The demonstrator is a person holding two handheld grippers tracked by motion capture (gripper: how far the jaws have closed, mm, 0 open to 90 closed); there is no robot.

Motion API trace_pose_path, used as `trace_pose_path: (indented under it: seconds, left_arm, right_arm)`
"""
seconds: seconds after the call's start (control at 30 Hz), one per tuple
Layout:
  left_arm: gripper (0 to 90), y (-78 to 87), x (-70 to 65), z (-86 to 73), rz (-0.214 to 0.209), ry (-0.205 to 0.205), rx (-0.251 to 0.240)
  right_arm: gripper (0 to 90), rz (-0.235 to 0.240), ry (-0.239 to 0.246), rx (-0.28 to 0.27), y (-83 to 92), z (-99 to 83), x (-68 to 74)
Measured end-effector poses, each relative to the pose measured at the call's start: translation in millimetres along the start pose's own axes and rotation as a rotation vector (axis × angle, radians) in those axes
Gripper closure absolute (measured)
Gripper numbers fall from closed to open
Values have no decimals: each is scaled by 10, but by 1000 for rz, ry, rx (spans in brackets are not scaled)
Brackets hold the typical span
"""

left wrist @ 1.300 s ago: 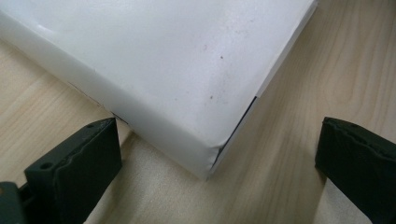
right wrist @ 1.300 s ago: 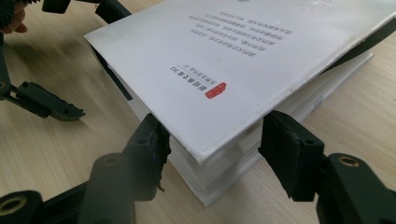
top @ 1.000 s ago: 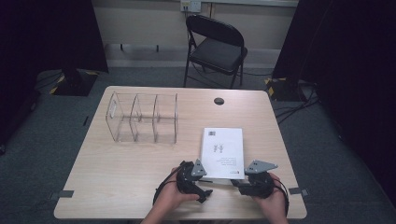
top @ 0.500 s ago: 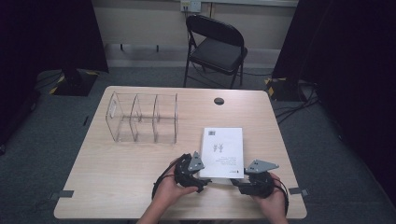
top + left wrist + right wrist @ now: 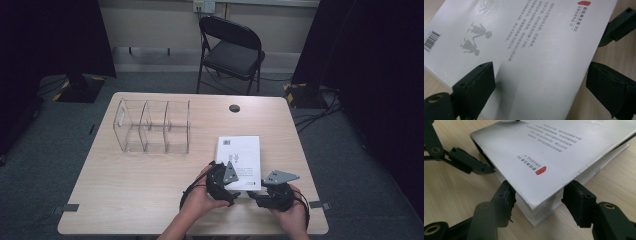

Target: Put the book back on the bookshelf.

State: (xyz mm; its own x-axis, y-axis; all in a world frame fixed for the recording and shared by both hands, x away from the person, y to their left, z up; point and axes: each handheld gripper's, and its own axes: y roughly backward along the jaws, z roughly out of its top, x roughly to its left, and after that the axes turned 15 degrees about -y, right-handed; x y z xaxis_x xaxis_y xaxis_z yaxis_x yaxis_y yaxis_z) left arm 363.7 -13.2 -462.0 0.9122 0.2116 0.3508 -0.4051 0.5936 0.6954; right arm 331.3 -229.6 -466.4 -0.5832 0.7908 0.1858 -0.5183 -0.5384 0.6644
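In the high view the book (image 5: 240, 161) lies flat on the table (image 5: 125, 200), at its near right part, back cover up. The near edge of the book is covered by the left gripper (image 5: 226, 176) and the right gripper (image 5: 257, 194), so the fingertips and the jaws are hard to make out here. Both hands hide the gripper bodies partly. A clear organizer (image 5: 152, 126) stands well apart, to the far left.

In the left gripper view the book (image 5: 531, 50) runs out of the frame at the top. The jaws have just been opening and stand apart, one over the cover and one past its edge, above the table (image 5: 621, 55). They do not press on the book.

In the right gripper view the corner of the book (image 5: 544, 157) sits between the jaws. They are half apart, just beside the page block on both sides. I cannot tell whether the pads touch it. The cover is lifted a little from the pages, and a tip of the left gripper (image 5: 471, 165) reaches under it.
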Motion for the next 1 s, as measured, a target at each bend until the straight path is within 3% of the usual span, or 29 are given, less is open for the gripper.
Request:
trace_pose_path:
  seconds: [0.3,0.33,0.47,0.63,0.83,0.97,1.0]
  left_arm:
    - [24,-79,-17,64,36,-9,17]
    - [21,-103,-29,58,45,-6,-6]
    - [37,-112,-53,56,82,-32,16]
    - [93,-103,-40,40,81,-36,-4]
    - [159,-72,-44,42,66,-81,-4]
    - [172,-77,-58,43,62,-103,-1]
    - [178,-67,-56,36,65,-108,-4]
  right_arm:
    - [445,-6,8,3,30,43,26]
    - [446,-6,8,2,31,44,27]
    - [446,-2,3,11,26,42,20]
    - [448,-4,-5,13,29,37,21]
    - [458,32,-7,0,58,31,-37]
    - [384,36,2,5,64,-7,-82]
    - [384,14,9,19,58,-30,-92]
